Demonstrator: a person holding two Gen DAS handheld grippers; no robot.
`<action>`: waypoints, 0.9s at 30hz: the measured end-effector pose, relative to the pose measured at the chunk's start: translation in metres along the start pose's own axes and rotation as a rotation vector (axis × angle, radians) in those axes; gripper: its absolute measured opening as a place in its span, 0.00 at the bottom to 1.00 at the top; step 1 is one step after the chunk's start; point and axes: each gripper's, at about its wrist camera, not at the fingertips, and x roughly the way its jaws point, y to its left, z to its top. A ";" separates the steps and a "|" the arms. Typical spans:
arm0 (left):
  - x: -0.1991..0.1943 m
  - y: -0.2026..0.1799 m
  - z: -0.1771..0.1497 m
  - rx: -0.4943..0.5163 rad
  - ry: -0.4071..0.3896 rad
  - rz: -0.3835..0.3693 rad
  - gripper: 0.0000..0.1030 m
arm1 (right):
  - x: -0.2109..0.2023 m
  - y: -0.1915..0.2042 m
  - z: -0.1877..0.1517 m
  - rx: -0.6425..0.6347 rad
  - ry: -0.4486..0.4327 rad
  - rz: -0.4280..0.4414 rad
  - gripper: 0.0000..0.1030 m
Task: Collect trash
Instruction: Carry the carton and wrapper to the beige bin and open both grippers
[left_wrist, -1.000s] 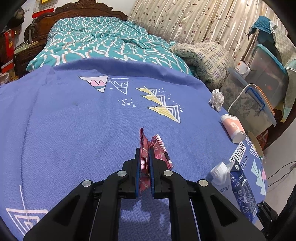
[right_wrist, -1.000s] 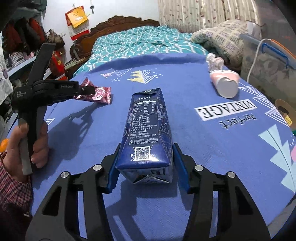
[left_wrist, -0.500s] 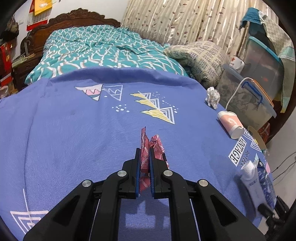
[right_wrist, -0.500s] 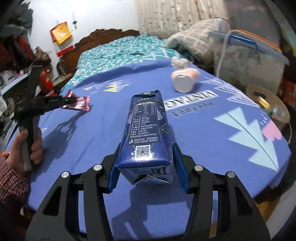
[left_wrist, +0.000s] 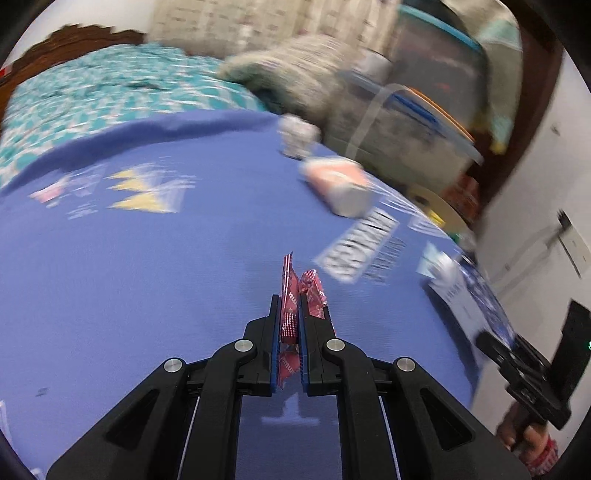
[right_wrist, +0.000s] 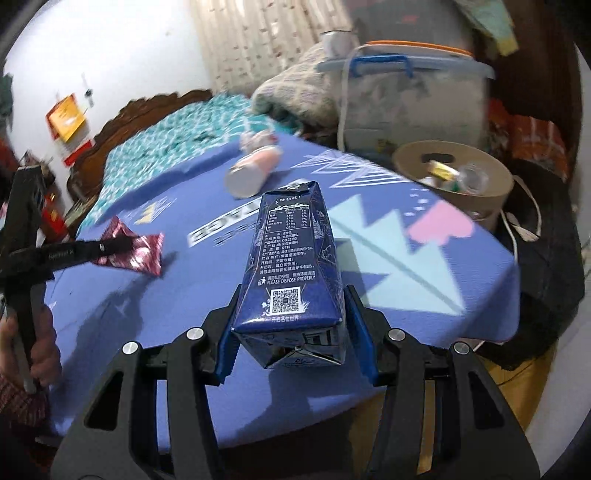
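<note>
My left gripper (left_wrist: 287, 301) is shut on a crumpled red foil wrapper (left_wrist: 291, 295), held above the blue cloth (left_wrist: 147, 277). The right wrist view shows that wrapper (right_wrist: 133, 251) in the left gripper (right_wrist: 107, 245) at the left. My right gripper (right_wrist: 291, 314) is shut on a dark blue milk carton (right_wrist: 291, 258), lifted over the cloth's near right part. The carton (left_wrist: 469, 299) appears blurred at the right of the left wrist view. A pink paper cup (right_wrist: 251, 171) lies on its side farther back, with a crumpled white paper (right_wrist: 255, 138) behind it.
A round cardboard bin (right_wrist: 454, 184) holding some trash stands beyond the cloth's right edge. Behind it sits a clear storage box (right_wrist: 413, 99) with a blue handle. A bed with a teal cover (right_wrist: 166, 140) lies at the back. A hand (right_wrist: 40, 354) grips the left tool.
Both grippers have swung to the right with their loads. The cardboard bin has come into the right wrist view. The left wrist view is now blurred from motion.
</note>
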 end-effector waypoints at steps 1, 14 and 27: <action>0.008 -0.013 0.003 0.022 0.014 -0.018 0.06 | -0.001 -0.007 0.001 0.015 -0.009 -0.006 0.52; 0.128 -0.178 0.091 0.250 0.142 -0.170 0.06 | -0.005 -0.128 0.072 0.155 -0.145 -0.107 0.52; 0.263 -0.295 0.177 0.324 0.234 -0.161 0.31 | 0.089 -0.251 0.173 0.211 0.027 -0.137 0.66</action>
